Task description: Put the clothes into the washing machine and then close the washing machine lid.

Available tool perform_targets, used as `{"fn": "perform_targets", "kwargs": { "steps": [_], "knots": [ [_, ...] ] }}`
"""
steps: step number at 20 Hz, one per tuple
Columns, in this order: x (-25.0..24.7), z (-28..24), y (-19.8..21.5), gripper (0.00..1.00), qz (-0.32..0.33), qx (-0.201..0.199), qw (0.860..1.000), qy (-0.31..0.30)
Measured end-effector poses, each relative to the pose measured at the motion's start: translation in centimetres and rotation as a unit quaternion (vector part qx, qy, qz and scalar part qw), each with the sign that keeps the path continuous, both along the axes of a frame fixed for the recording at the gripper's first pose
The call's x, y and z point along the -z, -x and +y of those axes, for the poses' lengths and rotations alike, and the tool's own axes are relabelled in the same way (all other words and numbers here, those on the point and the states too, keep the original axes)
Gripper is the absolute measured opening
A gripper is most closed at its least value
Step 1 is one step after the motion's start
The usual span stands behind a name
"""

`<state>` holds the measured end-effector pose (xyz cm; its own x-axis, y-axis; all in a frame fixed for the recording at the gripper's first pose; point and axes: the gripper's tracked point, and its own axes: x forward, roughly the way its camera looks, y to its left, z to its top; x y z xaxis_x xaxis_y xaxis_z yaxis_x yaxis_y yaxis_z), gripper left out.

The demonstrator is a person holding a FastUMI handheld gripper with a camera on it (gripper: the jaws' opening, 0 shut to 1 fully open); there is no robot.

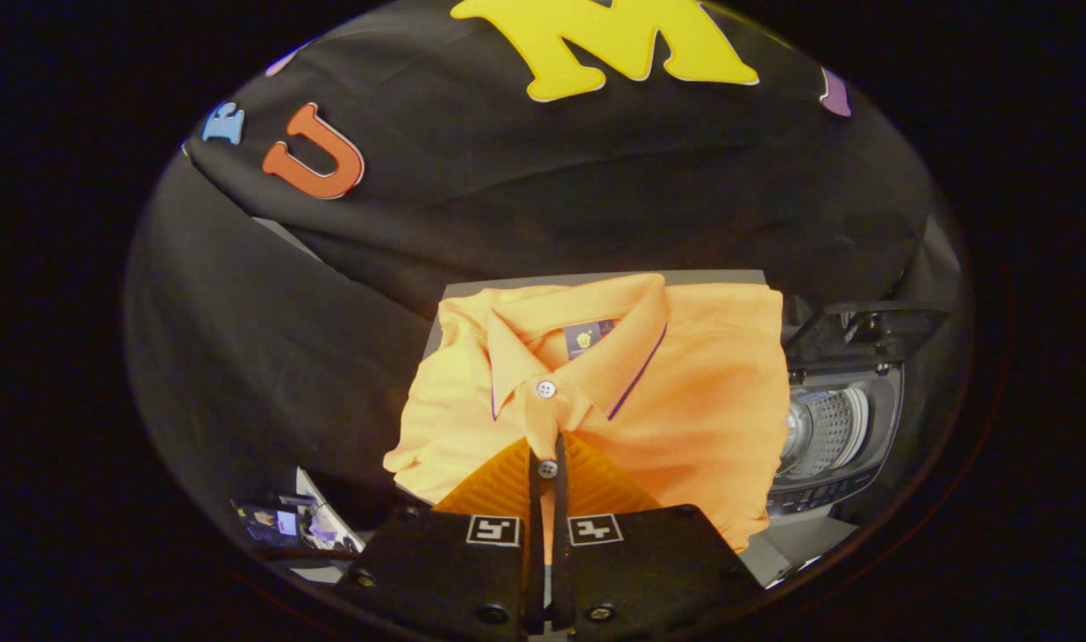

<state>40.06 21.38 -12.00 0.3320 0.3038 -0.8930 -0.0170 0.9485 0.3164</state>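
Since soft and light, orange polo shirt (686, 392) (placket (543, 419) pinched by gripper (546, 468) fingers) likely to droop; washing machine (833, 437) open alongside.

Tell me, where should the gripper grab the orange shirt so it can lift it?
Best at the button strip below the collar, coming from the front, as now. The gripper has its fingers nearly closed on the orange shirt there, pinching the fabric by the lower button. That strip is doubled cloth, so it likely holds firm. The washing machine sits open beside the shirt.
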Motion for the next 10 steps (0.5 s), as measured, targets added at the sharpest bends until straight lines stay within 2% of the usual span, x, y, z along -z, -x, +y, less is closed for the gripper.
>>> {"fn": "perform_targets", "kwargs": {
  "steps": [10],
  "knots": [
    [-1.0,-0.9,-0.3,0.07,-0.038,0.051,0.998,0.021]
  ]
}}
